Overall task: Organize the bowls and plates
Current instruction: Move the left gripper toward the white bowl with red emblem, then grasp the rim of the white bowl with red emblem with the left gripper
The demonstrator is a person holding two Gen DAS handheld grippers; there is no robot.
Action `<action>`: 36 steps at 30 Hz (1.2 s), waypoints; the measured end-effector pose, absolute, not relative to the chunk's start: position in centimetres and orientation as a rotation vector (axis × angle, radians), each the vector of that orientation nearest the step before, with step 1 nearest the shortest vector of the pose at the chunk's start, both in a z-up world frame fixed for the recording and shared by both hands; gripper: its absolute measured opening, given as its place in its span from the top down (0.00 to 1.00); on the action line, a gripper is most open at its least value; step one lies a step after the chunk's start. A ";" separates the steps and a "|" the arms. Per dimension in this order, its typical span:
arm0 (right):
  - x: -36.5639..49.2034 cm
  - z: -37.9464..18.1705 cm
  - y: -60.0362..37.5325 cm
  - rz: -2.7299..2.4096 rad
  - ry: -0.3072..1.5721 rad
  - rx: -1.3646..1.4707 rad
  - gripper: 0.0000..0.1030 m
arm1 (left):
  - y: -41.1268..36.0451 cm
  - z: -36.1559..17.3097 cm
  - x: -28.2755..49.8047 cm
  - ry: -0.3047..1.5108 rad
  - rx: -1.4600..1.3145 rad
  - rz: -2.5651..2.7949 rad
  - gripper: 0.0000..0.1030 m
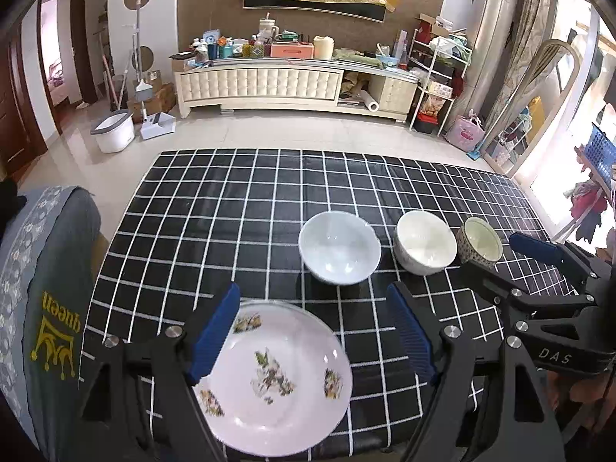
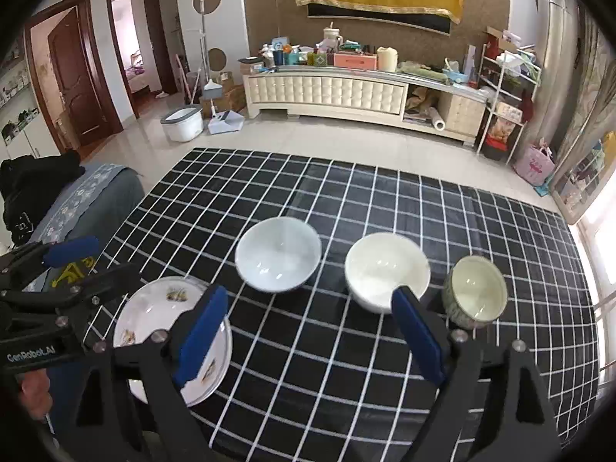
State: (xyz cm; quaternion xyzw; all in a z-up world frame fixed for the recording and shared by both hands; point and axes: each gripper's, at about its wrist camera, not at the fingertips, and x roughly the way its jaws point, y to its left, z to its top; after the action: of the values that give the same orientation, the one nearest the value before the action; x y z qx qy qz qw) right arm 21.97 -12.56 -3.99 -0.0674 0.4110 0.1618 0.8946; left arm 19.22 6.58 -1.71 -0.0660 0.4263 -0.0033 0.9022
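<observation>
The worktop (image 1: 231, 208) wears a black cloth ruled in white squares. Taking the wide white bowl (image 1: 339, 247) as the landmark: the whole far half of the cloth behind it lies bare up to the back edge, and the stretch to its left is bare out to the left edge. To its right stands a second white bowl (image 1: 424, 241), apart from it by a narrow gap, and beyond that a small patterned bowl (image 1: 479, 243) just beside the second bowl; whether those two touch cannot be told. Right of the small bowl a strip of cloth stays free before the right edge. In front of the landmark and slightly left lies a flower-printed plate (image 1: 277, 381), close to the near edge, with a band of bare cloth between plate and bowl.

The left gripper (image 1: 313, 331) hangs over the plate, jaws wide apart and holding nothing. The right gripper (image 2: 310, 335) hovers in front of the landmark and to its right, jaws likewise spread and empty, its right finger overlapping the second bowl in view.

Left of the worktop, a grey cloth-draped seat (image 1: 50, 308) carries a yellow crown and the word "queen". The right gripper's body reads "DAS" in the left wrist view; the left gripper's body reads "GenRobot.AI" in the right wrist view.
</observation>
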 end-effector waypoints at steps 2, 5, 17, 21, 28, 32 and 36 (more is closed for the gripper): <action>23.1 -4.0 -12.5 0.336 0.849 -0.144 0.09 | 6.5 -1.8 20.5 0.896 -0.138 -0.012 0.25; 24.8 -4.2 -12.4 0.341 0.860 -0.140 0.09 | 6.5 -2.5 22.6 0.921 -0.149 -0.024 0.25; 31.6 -8.3 -11.3 0.350 0.948 -0.157 0.08 | 7.7 -7.0 30.3 1.026 -0.167 -0.010 0.25; 33.2 -10.1 -10.9 0.361 0.990 -0.166 0.08 | 8.0 -9.1 32.1 1.066 -0.162 -0.006 0.25; 35.0 -12.9 -9.9 0.393 1.024 -0.205 0.13 | 8.8 -12.5 33.9 1.131 -0.170 0.002 0.29; 35.6 -14.3 -8.7 0.437 1.060 -0.244 0.35 | 8.5 -14.2 34.6 1.183 -0.154 -0.010 0.53; 36.2 -15.9 -8.2 0.439 1.108 -0.255 0.55 | 8.5 -15.4 34.9 1.232 -0.189 -0.023 0.74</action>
State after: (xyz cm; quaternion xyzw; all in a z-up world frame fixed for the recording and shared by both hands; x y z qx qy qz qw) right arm 36.25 -8.20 -15.87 -0.1196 0.5205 0.2060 0.8199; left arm 34.86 8.45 -15.42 -0.0883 0.5767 -0.0105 0.8121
